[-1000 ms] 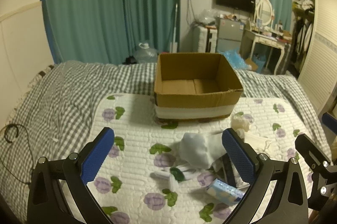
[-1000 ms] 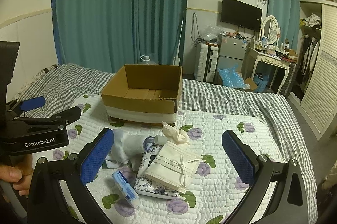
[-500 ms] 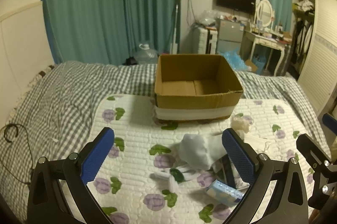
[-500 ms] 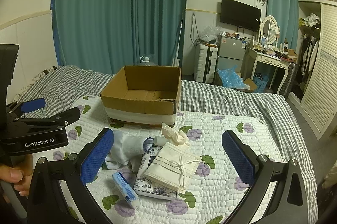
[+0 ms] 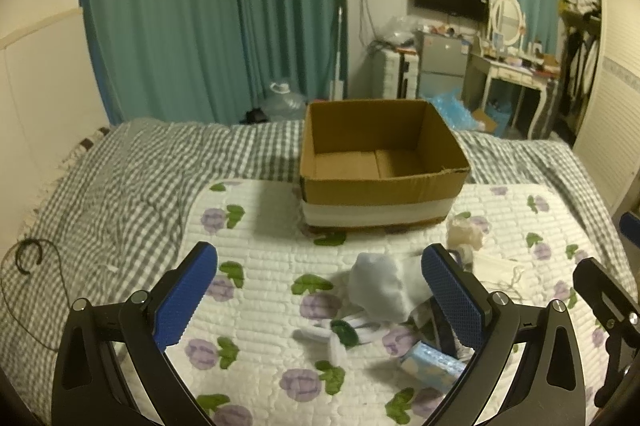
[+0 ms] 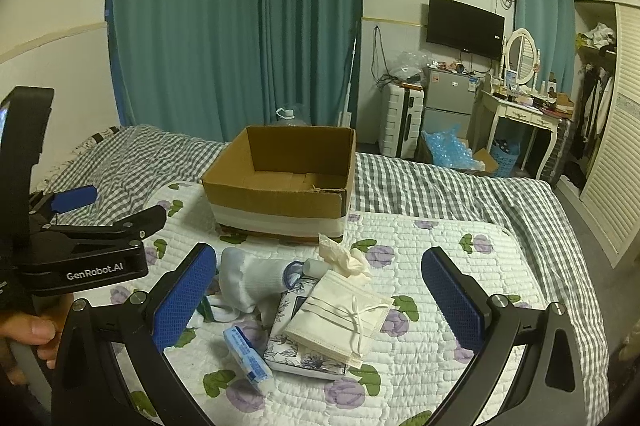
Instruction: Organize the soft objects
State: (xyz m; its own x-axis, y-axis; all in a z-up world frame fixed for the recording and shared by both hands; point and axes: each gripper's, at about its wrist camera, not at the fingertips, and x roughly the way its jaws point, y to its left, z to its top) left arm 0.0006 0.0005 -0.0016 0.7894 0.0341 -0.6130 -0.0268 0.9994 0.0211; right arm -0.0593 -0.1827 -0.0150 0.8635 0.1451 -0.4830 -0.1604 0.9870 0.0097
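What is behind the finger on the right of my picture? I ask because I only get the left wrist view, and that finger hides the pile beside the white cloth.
Observer: A stack of face masks with the straps looped on top. It lies on a floral-print packet.
Operator: Anything between those and the box?
Observer: A crumpled tissue, near the right front corner of the cardboard box.
Operator: Is the right gripper carrying anything?
Observer: No. The right gripper is open and empty, pointed at the pile.
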